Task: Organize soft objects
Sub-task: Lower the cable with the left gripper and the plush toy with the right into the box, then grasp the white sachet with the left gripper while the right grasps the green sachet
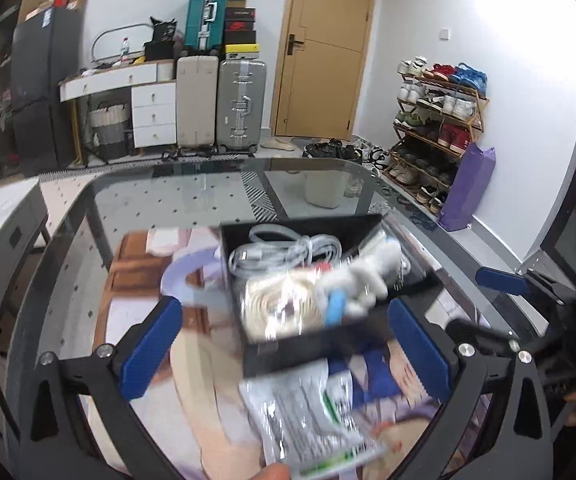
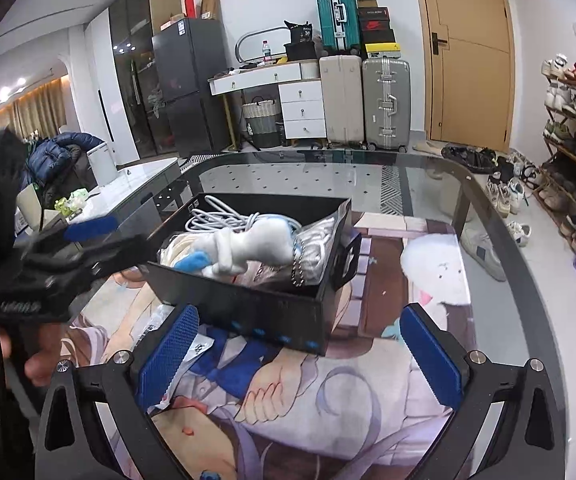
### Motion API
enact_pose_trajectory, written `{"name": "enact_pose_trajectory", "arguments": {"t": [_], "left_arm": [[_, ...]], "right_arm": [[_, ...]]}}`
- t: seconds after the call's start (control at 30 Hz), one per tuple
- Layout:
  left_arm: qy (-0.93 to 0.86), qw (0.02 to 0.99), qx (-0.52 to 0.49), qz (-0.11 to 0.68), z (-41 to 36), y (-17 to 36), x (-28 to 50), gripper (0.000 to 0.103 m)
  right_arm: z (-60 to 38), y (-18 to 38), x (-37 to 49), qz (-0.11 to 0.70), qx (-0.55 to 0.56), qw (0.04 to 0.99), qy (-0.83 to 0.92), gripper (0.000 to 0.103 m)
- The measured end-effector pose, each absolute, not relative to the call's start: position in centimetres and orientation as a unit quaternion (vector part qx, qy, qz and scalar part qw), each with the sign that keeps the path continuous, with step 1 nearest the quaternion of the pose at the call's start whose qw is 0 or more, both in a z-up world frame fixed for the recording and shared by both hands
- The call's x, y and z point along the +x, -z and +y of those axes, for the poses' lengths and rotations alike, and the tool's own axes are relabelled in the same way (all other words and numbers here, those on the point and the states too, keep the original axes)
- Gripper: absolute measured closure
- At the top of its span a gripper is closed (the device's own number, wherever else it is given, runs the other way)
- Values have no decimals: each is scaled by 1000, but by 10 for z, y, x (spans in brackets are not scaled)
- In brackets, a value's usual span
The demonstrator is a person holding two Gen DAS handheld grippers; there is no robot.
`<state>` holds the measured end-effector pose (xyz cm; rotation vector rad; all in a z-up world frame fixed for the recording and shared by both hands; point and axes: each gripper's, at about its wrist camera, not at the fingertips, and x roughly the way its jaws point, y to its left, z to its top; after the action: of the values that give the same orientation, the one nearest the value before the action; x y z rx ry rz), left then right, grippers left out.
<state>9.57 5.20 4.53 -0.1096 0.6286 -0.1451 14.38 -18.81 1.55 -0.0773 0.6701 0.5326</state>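
Observation:
A black open box (image 1: 288,354) stands on the glass table, holding a bundle of white cables (image 1: 284,254), a bagged cream cord (image 1: 284,306) and a white plush toy with blue parts (image 1: 367,280). My left gripper (image 1: 286,306) is open, its blue pads either side of the box's near end without pressing on it. A clear plastic packet (image 1: 311,420) lies in front of the box, between the fingers. In the right wrist view the box (image 2: 256,312) sits just beyond my right gripper (image 2: 300,311), which is open and holds nothing. The plush toy (image 2: 248,246) lies on top.
The glass table (image 2: 499,248) has a printed cartoon mat (image 2: 327,408) under the box. A hand holds the left gripper's handle (image 2: 20,296) at the left. Behind are suitcases (image 2: 385,104), a desk with drawers, a fridge, a door and a shoe rack (image 1: 435,120).

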Motion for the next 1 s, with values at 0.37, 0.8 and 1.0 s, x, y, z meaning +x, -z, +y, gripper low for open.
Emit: {"name": "enact_pose_trajectory", "arguments": {"t": [0.37,0.8,1.0], "left_arm": [[43,931,-64,357,57,-5,79,0],[42,911,-53,407,50,20,88,0],[16,904,-61,422,61,26,91,0]], "right_arm": [[-179,11,132,359,-23,896,-258,1],[-163,27,132,379,-35,886,-263,1],[-162,28,136,384,-35,885,-260,1]]}}
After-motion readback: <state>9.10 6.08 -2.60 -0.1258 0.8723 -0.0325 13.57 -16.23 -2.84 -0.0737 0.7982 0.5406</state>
